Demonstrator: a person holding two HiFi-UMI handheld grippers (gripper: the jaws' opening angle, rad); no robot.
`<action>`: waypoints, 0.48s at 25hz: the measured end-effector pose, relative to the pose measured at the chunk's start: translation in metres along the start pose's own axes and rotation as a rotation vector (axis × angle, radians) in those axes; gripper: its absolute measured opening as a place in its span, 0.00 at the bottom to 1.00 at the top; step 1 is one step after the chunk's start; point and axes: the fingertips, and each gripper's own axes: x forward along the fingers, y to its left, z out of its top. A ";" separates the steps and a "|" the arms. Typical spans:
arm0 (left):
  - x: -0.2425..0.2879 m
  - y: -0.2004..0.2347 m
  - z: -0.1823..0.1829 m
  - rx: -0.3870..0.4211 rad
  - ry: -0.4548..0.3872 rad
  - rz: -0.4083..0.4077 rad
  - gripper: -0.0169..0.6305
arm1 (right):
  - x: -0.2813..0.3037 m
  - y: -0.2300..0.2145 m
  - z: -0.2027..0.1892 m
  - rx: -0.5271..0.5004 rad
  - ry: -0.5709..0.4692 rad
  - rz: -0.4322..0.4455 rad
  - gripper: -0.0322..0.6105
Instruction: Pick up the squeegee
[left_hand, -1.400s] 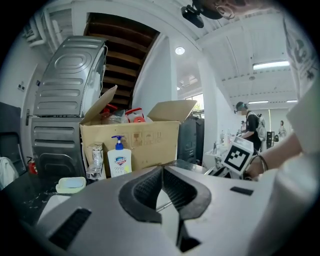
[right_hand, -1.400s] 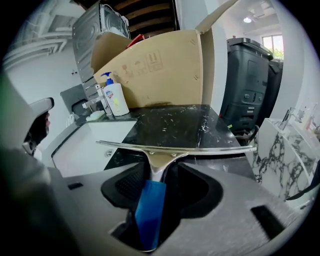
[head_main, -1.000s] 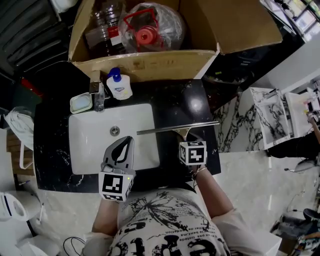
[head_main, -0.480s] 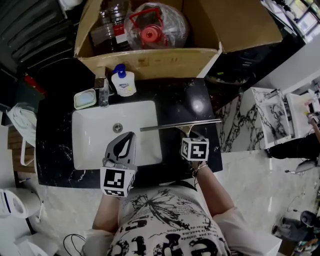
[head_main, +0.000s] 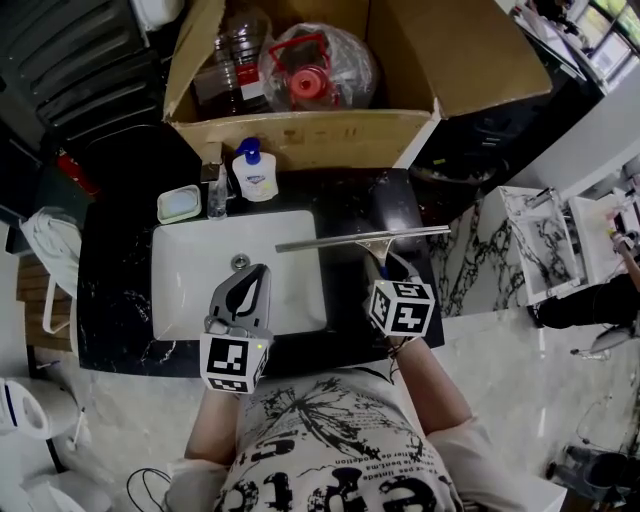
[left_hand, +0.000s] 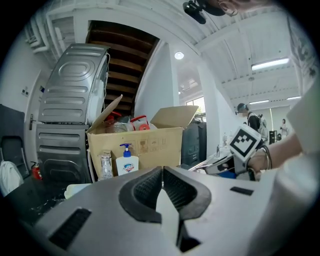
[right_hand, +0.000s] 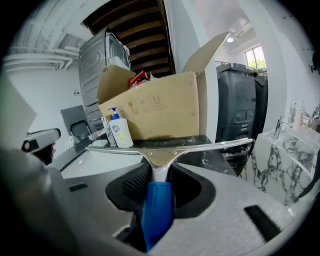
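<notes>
Seen from the head view: black stone bench with a white sink set into it. To the right of the sink, the right gripper, jaws closing on the squeegee and gripping it. In the right gripper view, blue handle pinched between the dark pads, neck running forward to the metal blade. Blade crosswise and about level, spanning from above the sink's far right corner to past the bench's right edge. Looks clear of the bench surface, carried by the jaws alone. Over the near half of the sink, the left gripper, pointing away from the person, well apart from the squeegee. Jaws together there, tips meeting, nothing between them. Along the back of the bench, left to right: pale soap dish, tap, white soap bottle with a blue pump. Behind these, an open cardboard box standing against the bench's far edge. Inside it, a clear jug with a red cap and red carry handle, plus other bottles to its left, not clear enough to name.
</notes>
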 end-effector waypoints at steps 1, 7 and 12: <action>-0.002 0.002 0.002 0.002 -0.003 0.006 0.05 | -0.004 0.003 0.009 -0.003 -0.029 0.007 0.24; -0.009 0.014 0.013 0.020 -0.029 0.043 0.05 | -0.034 0.026 0.065 -0.066 -0.246 0.062 0.24; -0.011 0.024 0.025 0.035 -0.051 0.069 0.05 | -0.060 0.041 0.101 -0.104 -0.396 0.099 0.24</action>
